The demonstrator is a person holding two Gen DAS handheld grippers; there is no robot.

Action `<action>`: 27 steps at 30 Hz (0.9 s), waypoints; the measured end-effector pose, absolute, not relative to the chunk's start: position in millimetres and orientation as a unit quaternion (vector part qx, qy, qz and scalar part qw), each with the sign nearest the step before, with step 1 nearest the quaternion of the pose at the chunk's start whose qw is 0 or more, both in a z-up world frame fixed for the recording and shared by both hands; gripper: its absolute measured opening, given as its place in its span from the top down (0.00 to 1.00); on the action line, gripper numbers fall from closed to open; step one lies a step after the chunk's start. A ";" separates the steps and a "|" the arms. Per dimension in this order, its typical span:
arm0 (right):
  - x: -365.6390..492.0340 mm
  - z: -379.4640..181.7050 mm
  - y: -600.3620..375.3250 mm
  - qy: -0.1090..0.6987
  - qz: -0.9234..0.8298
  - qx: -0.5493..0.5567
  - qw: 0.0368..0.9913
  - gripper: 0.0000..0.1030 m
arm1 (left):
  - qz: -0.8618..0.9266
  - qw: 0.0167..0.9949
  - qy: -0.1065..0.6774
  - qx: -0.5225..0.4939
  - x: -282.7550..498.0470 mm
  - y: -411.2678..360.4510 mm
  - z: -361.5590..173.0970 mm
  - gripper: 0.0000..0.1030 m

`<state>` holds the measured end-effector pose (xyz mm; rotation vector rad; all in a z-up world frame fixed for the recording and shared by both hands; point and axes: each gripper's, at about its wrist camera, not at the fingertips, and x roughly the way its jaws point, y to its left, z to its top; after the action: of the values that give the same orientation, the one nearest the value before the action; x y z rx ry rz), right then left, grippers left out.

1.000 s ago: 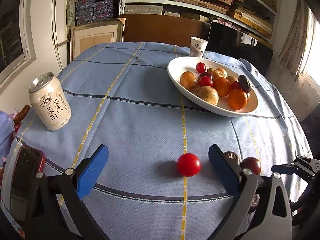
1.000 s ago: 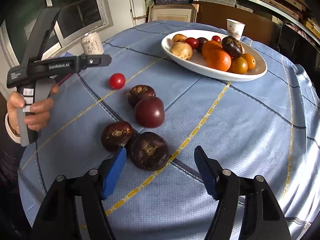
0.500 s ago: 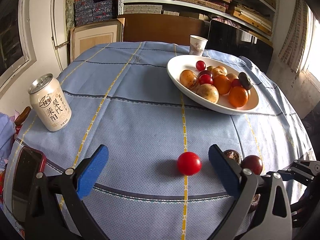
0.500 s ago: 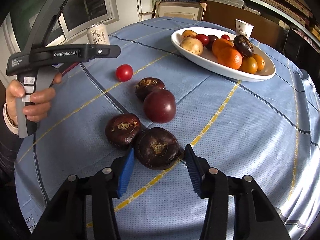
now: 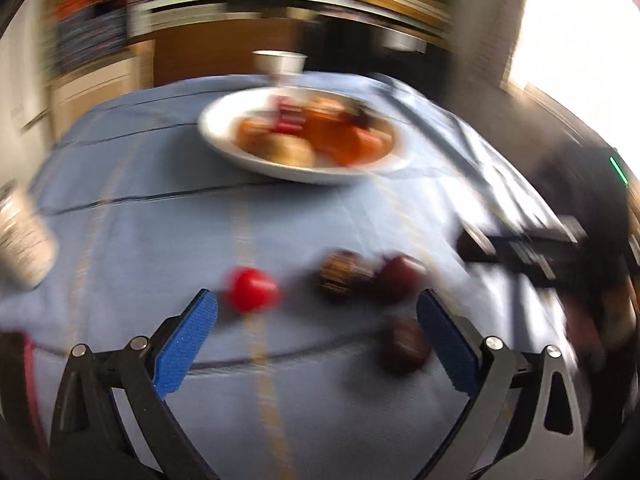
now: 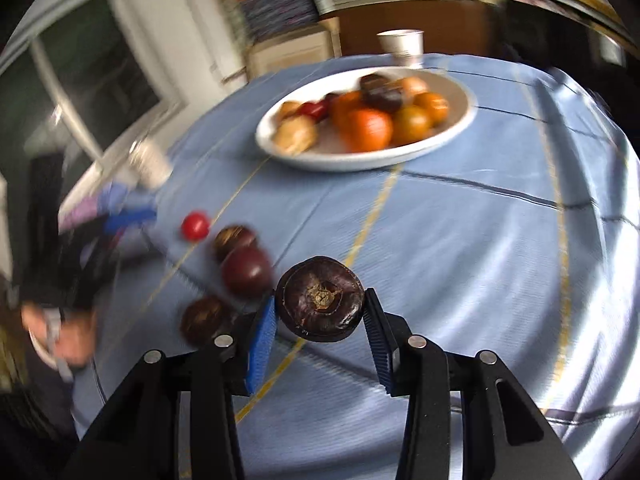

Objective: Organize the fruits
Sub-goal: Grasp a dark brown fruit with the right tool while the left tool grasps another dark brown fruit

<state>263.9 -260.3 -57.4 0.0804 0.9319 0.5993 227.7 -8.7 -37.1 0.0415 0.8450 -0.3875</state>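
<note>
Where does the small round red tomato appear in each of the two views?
Left wrist view: the small round red tomato lies low and left of centre, just beyond the left gripper's open blue finger.
Right wrist view: it lies at mid-left, left of the loose dark fruits.
Shared landmark: the white oval dish of fruit, on the table beyond the tomato in both views.

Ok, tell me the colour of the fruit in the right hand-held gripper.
Dark purple-brown fruit, with a brownish stem scar; right wrist view shows it best.

A plate (image 6: 460,126) of fruit is set behind three loose fruits on the tablecloth (image 6: 460,240) (a paper cup (image 6: 401,46) stands behind it); a tomato (image 6: 195,225) lies to their left.
</note>
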 end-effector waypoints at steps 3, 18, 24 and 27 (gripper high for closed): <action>270.0 -57.2 -271.4 0.444 0.273 0.065 0.851 0.58 | -0.241 0.876 0.413 0.065 213.5 -36.3 -45.4 0.10; 268.0 -61.7 -270.0 0.452 0.263 0.058 0.850 0.58 | -0.265 0.852 0.441 0.100 209.5 -56.8 -65.3 0.45; 267.6 -62.5 -267.9 0.454 0.266 0.054 0.849 0.58 | -0.266 0.849 0.445 0.098 211.4 -57.1 -67.4 0.59; 267.7 -63.0 -267.9 0.454 0.265 0.054 0.849 0.58 | -0.266 0.850 0.444 0.099 211.1 -57.1 -66.9 0.59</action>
<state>267.7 -267.9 -63.0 0.1139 0.9568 0.5593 211.1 -57.1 -66.9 0.2082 0.9361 -0.5604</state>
